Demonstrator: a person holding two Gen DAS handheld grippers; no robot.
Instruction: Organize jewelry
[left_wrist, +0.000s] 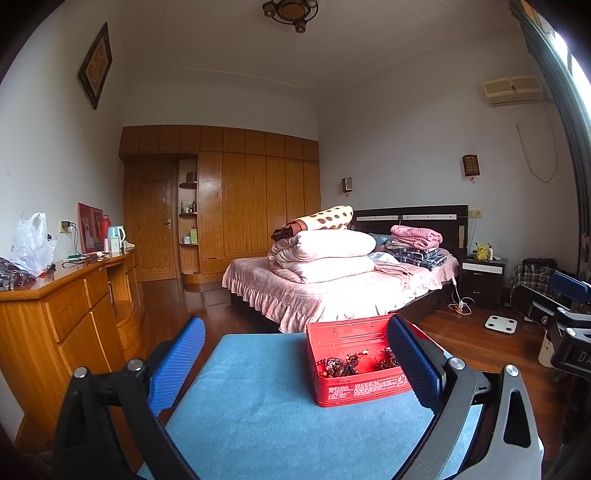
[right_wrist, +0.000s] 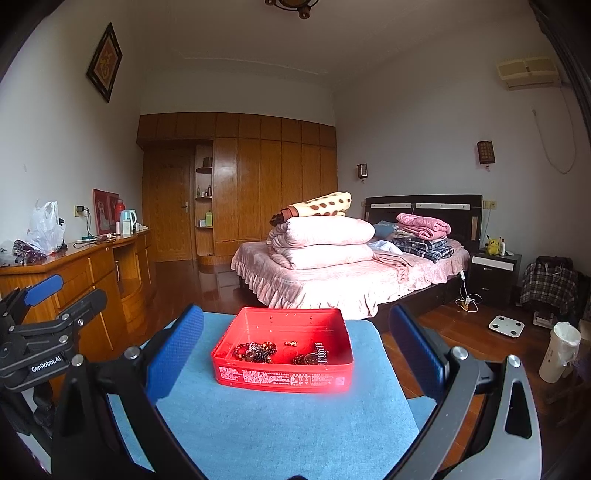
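Observation:
An open red tin box (right_wrist: 282, 376) stands on a blue cloth-covered table (right_wrist: 280, 435). Inside it lie dark bead bracelets (right_wrist: 255, 351), a small gold piece (right_wrist: 291, 343) and a metal watch band (right_wrist: 322, 354). My right gripper (right_wrist: 295, 332) is open and empty, held back from the box with its fingers either side of it. In the left wrist view the box (left_wrist: 354, 387) sits at the right, partly behind the right finger. My left gripper (left_wrist: 295, 345) is open and empty. Each gripper shows at the edge of the other's view.
A wooden dresser (right_wrist: 85, 273) with a plastic bag and kettle runs along the left wall. A bed (right_wrist: 351, 280) with folded quilts stands behind the table. A white bin (right_wrist: 557, 350), a scale (right_wrist: 506, 326) and a nightstand stand on the wooden floor at the right.

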